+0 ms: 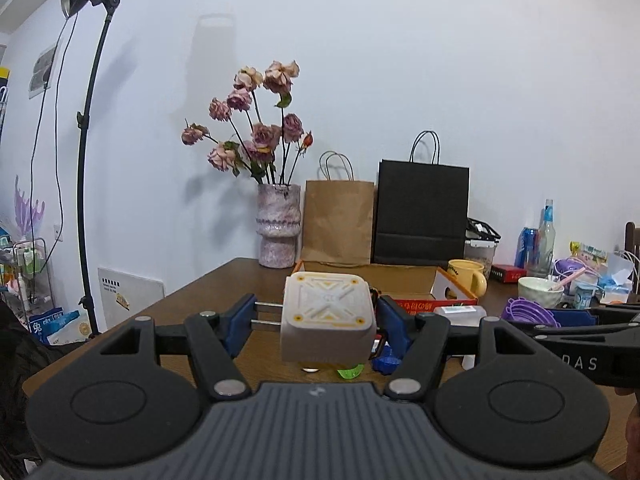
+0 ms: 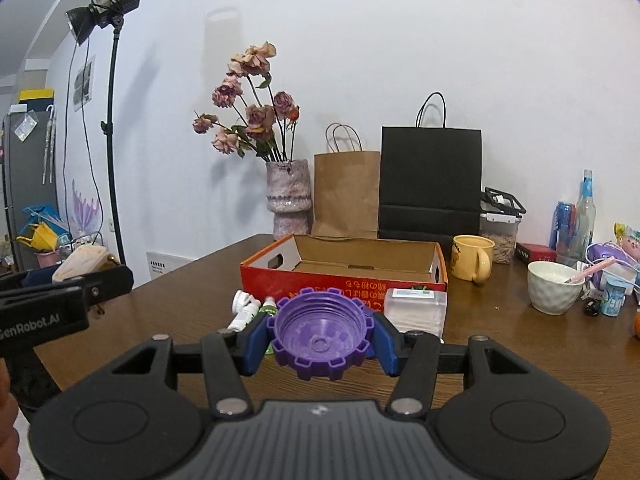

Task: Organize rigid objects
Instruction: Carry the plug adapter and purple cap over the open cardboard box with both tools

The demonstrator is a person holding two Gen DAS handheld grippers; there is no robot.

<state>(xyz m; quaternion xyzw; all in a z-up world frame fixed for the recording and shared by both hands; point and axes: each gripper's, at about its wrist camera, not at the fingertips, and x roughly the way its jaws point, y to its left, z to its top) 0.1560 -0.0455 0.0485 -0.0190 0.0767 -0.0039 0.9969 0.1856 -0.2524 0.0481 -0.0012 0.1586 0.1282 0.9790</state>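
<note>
Behind the white block (image 1: 329, 316) — box (image 1: 404, 276) half hidden, small items unclear.

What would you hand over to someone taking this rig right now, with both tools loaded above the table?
Left hand-held gripper: shut on a white square block, held in the air.
Right hand-held gripper: shut on a purple gear-shaped lid, also lifted.
The red cardboard box ahead is open and looks empty.
Still on the table: a clear plastic case and small white bottles in front of the box.
Left to do: probably place both held items, then collect the rest.
</note>
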